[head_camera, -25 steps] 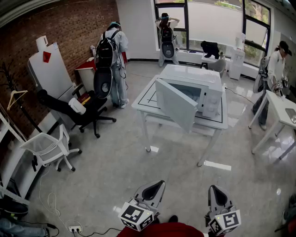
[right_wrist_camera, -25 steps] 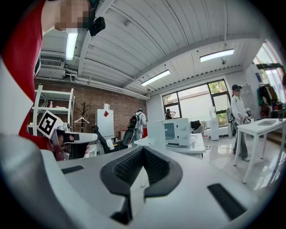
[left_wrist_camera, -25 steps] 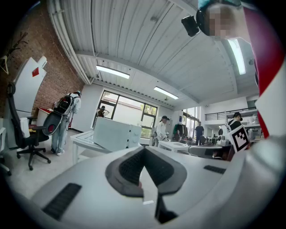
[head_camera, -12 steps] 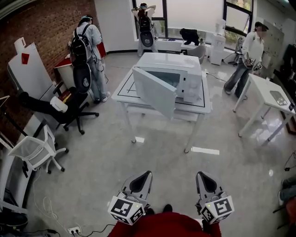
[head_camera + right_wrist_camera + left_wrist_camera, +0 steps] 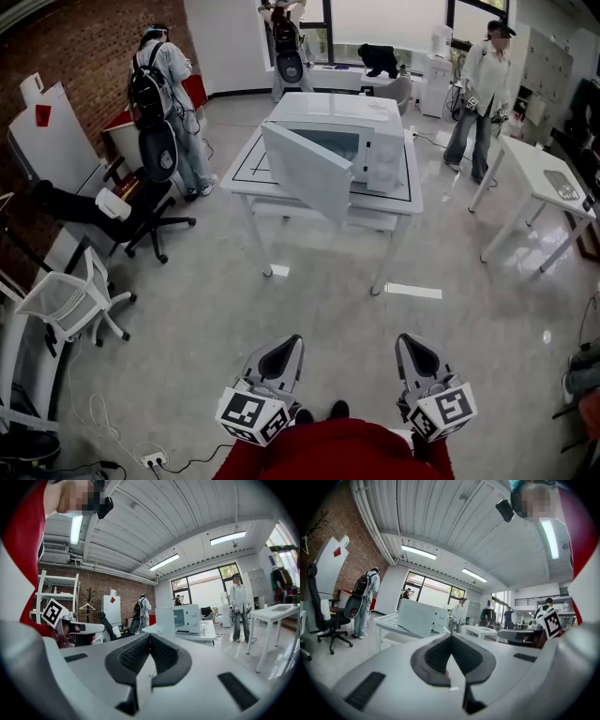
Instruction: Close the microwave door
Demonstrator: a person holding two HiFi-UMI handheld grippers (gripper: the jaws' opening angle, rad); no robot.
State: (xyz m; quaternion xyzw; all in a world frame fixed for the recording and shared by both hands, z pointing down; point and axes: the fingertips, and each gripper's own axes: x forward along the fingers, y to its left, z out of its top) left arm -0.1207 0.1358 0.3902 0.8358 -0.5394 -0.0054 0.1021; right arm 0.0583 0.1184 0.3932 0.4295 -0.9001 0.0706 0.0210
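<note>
A white microwave (image 5: 375,141) stands on a white table (image 5: 398,202) across the room, its door (image 5: 305,172) swung open toward me. The left gripper view shows the microwave (image 5: 419,617) small and far off, and so does the right gripper view, microwave (image 5: 186,618) beyond the jaws. My left gripper (image 5: 292,343) and right gripper (image 5: 405,342) are held low near my body, side by side, far from the table. Both are shut with nothing between the jaws.
A black office chair (image 5: 122,211) and a white mesh chair (image 5: 70,300) stand at the left. A person with a backpack (image 5: 159,84) stands by the brick wall. Another person (image 5: 483,80) stands at the back right near a second white table (image 5: 539,178). Cables (image 5: 103,422) lie on the floor.
The view has swung so the microwave and table sit more to the centre and slightly farther up. A person at the right has walked closer to the back. The grippers keep their pose.
</note>
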